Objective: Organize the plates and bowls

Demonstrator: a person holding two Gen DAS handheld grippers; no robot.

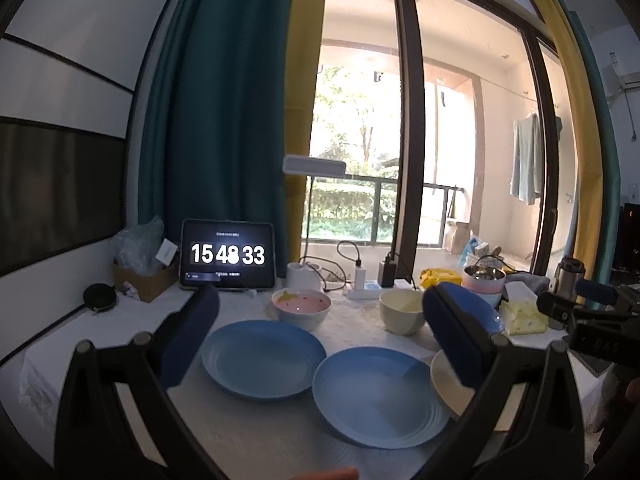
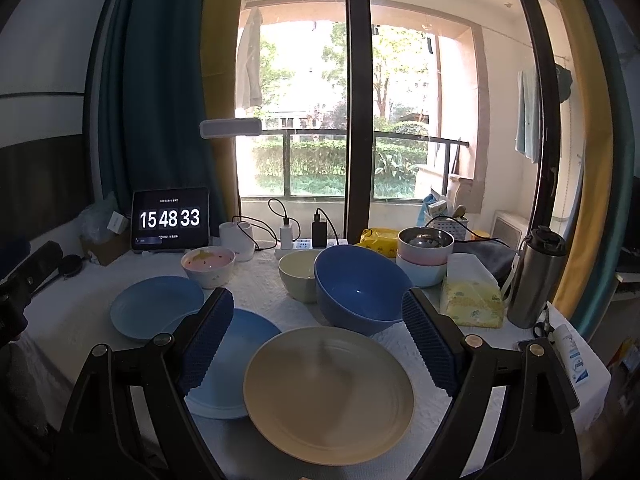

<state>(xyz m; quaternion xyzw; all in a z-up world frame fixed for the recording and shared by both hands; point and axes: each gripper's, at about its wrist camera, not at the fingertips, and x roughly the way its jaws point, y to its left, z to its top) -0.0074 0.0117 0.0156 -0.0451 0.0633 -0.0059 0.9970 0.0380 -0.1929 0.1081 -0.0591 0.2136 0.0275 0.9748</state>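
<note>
Working left to right from the right wrist view: we've got a light blue plate (image 2: 156,306) at 10 o'clock, a second blue plate (image 2: 236,364) beside it with its near edge tucked under the beige plate (image 2: 328,394) dead centre. Behind them sit the pink bowl (image 2: 208,266) at 11, cream bowl (image 2: 300,276) at 12, and the big dark blue bowl (image 2: 358,292) at 1. Left gripper (image 1: 320,344) and right gripper (image 2: 318,344) both hang spread wide, holding nothing.

Our guess: stack plates first, so come in low on a rim and pinch edge-on, not flat. The beige plate sits partly behind a finger in the left view, and we can't tell whether the dark bowl touches the cream one
</note>
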